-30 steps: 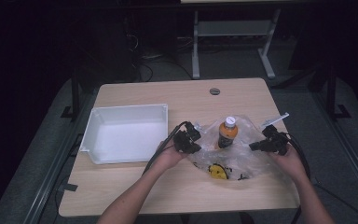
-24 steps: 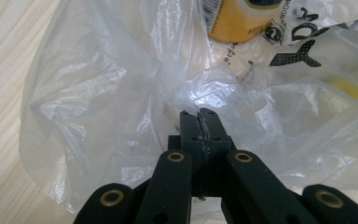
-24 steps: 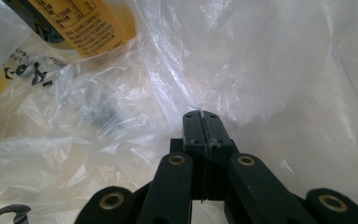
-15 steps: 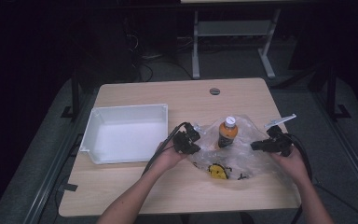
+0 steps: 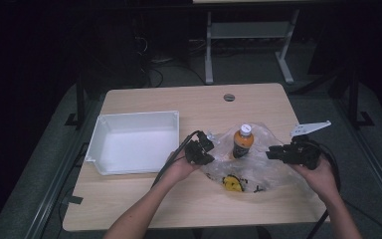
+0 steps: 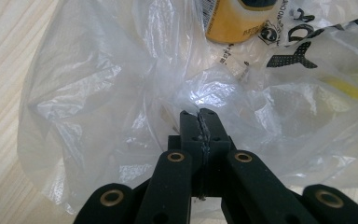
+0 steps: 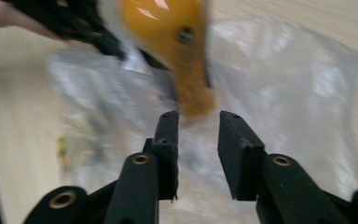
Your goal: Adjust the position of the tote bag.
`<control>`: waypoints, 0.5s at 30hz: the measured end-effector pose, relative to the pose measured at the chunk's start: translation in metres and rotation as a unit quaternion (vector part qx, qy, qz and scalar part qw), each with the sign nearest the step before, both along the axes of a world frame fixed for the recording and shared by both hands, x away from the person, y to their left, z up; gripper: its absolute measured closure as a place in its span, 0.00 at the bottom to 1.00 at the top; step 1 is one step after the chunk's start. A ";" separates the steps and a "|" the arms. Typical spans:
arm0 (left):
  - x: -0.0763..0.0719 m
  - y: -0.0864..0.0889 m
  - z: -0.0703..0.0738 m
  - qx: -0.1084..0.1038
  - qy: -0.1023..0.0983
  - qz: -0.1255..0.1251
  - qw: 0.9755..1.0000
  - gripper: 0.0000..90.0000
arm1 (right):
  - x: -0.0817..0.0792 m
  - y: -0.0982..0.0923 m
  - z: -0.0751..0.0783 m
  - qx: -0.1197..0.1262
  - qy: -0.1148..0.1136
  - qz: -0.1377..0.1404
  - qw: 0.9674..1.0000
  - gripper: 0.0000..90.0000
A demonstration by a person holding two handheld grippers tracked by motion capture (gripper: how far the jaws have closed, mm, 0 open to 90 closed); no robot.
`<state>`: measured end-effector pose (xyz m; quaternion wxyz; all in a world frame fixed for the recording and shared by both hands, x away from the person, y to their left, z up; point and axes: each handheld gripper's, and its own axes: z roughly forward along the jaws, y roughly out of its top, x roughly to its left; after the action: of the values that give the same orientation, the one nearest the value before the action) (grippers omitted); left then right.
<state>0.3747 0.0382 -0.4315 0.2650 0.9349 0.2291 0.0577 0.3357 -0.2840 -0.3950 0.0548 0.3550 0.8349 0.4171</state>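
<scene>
A clear plastic bag (image 5: 271, 174) with yellow and black print lies crumpled on the wooden table (image 5: 144, 199). An orange bottle (image 5: 242, 142) with a white cap stands upright in the bag's folds. My left gripper (image 5: 210, 157) is at the bag's left edge, and in the left gripper view its jaws (image 6: 200, 114) are shut on a pinch of the film (image 6: 98, 93) just below the bottle (image 6: 237, 18). My right gripper (image 5: 271, 153) hovers over the bag's right side. Its jaws (image 7: 199, 116) have just been opening. Nothing is between them, and the blurred bottle (image 7: 182, 51) lies beyond.
A white rectangular tray (image 5: 134, 115) stands left of the bag, close behind my left hand. A small round hole (image 5: 229, 97) sits near the table's far edge. Black cables trail from both grippers towards the front edge.
My right gripper has lifted and drawn slightly to the right, and its jaws have parted. The left gripper, the bag and the bottle have stayed where they were.
</scene>
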 end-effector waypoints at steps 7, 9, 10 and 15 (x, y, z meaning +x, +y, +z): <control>-0.001 0.000 0.000 0.000 0.001 0.000 1.000 1.00 | -0.018 0.014 0.017 0.022 -0.026 0.047 0.998 0.66; -0.001 0.000 0.000 0.000 0.001 0.000 1.000 1.00 | -0.023 0.021 0.020 0.027 -0.032 0.063 0.997 0.64; -0.001 0.000 0.000 0.000 0.001 0.000 1.000 1.00 | -0.025 0.024 0.021 0.027 -0.034 0.070 0.997 0.64; -0.001 0.000 0.000 -0.001 0.000 -0.001 1.000 1.00 | -0.030 0.044 0.019 0.019 -0.039 0.100 0.994 0.59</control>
<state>0.3736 0.0383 -0.4318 0.2660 0.9347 0.2287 0.0573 0.3053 -0.2402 -0.3763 0.0390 0.2539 0.8555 0.4496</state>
